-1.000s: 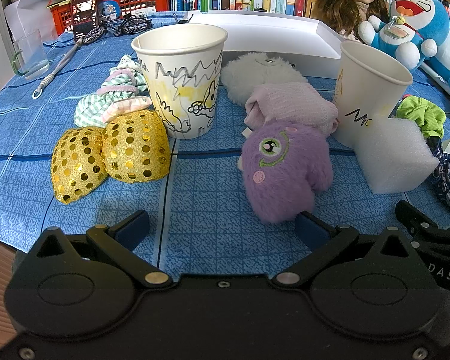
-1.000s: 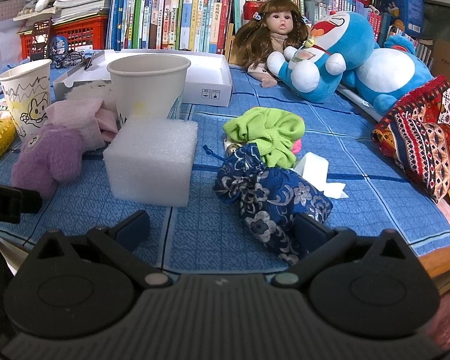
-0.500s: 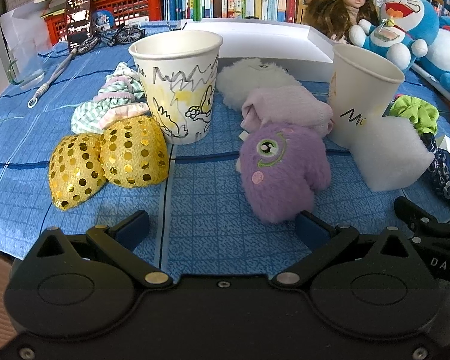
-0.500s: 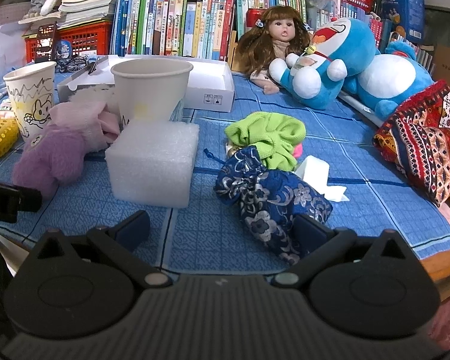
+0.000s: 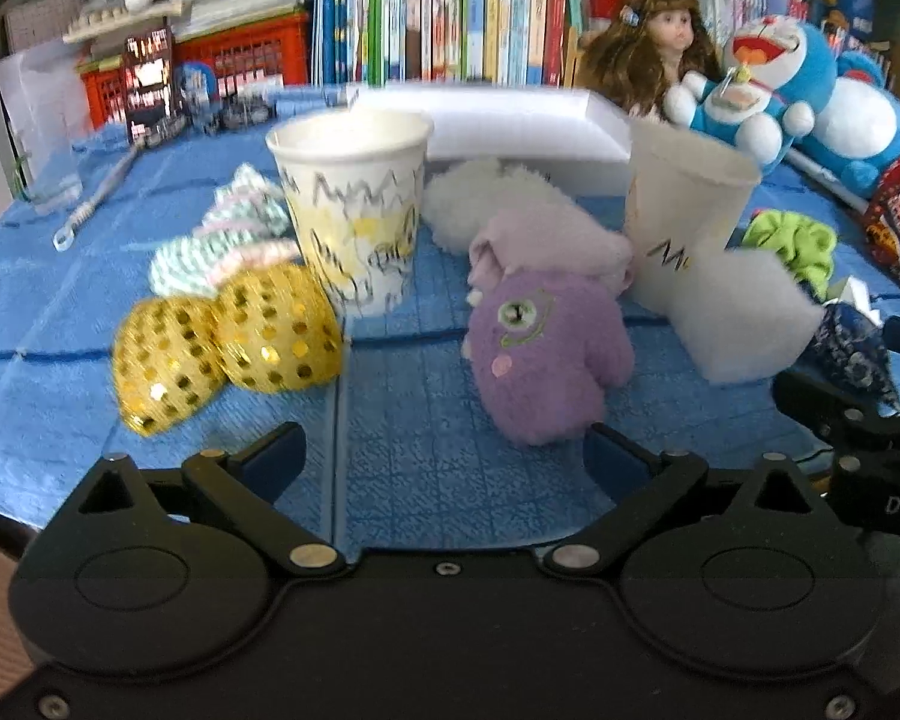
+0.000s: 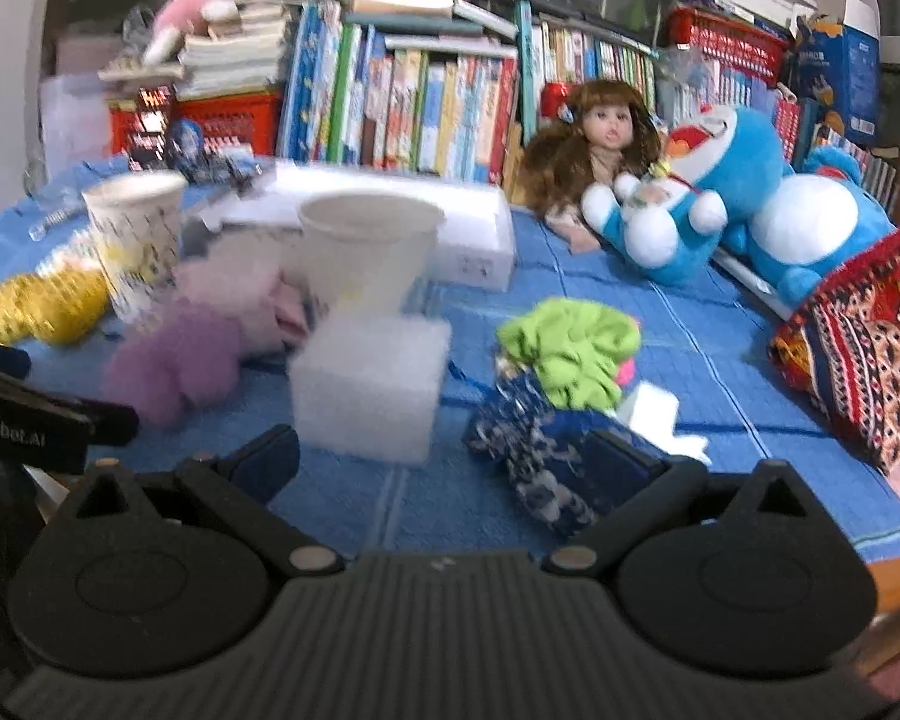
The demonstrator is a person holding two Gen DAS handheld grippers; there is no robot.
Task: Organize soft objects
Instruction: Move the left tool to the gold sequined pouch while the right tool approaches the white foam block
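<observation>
Both views are smeared by motion, so the print on the cups and the fine clutter at the far left cannot be read. The blue floral pouch [image 6: 534, 456] is partly hidden behind the right gripper's [image 6: 444, 459] right finger, and in the left view only its corner shows at the right edge. A white scrap beside it is too blurred to name. The patterned red cloth [image 6: 864, 354] is cut off by the frame at far right.

On the blue tablecloth [image 5: 438, 468] stand two paper cups — a doodled cup [image 5: 354, 210] to the left and a plain cup [image 5: 684, 216] to the right. Soft things nearby: two gold sequinned pads [image 5: 228, 348] touching each other, one purple plush monster [image 5: 540, 354] lying just beyond the left gripper [image 5: 444, 462], one pale pink cloth [image 5: 552, 240] behind it, one white fluffy piece [image 5: 486, 198], one striped cloth [image 5: 234, 240], one white foam block [image 5: 750, 312] touching the plain cup, one green scrunchie [image 6: 570, 348]. Far back sit one white box [image 5: 510, 126], one doll [image 5: 648, 54] and two blue cat plushes [image 6: 738, 204].

The left gripper's jaws stand wide and are closing slightly, with nothing between them — the monster lies just ahead of the right fingertip. The right gripper's jaws are spread wide, holding nothing.
</observation>
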